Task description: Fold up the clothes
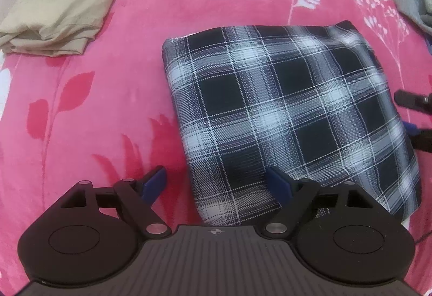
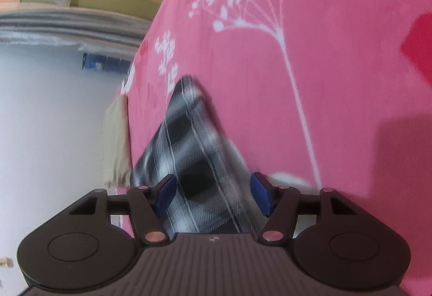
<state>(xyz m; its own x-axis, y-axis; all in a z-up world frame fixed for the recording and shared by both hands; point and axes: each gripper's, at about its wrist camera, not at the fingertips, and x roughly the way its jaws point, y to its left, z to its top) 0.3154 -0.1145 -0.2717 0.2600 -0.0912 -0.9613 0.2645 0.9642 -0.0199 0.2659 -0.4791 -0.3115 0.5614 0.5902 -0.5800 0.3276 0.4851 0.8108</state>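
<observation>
Blanket (image 1: 113, 96): pink, flowered, under everything.
Plaid cloth (image 1: 286, 112): folded, lying on the blanket's right part.
Beige cloth (image 1: 59, 7): folded, far left.
Left gripper (image 1: 217, 184): jaws apart, straddling the plaid's near-left edge.
Right gripper (image 2: 213, 193): jaws apart, plaid between them.

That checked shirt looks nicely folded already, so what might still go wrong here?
The open left gripper straddles the plaid shirt's near corner; closing or dragging there may rumple the fold. The right gripper, also open at the opposite edge, might snag a layer. A push across the pink blanket could send it into the beige garment.
</observation>
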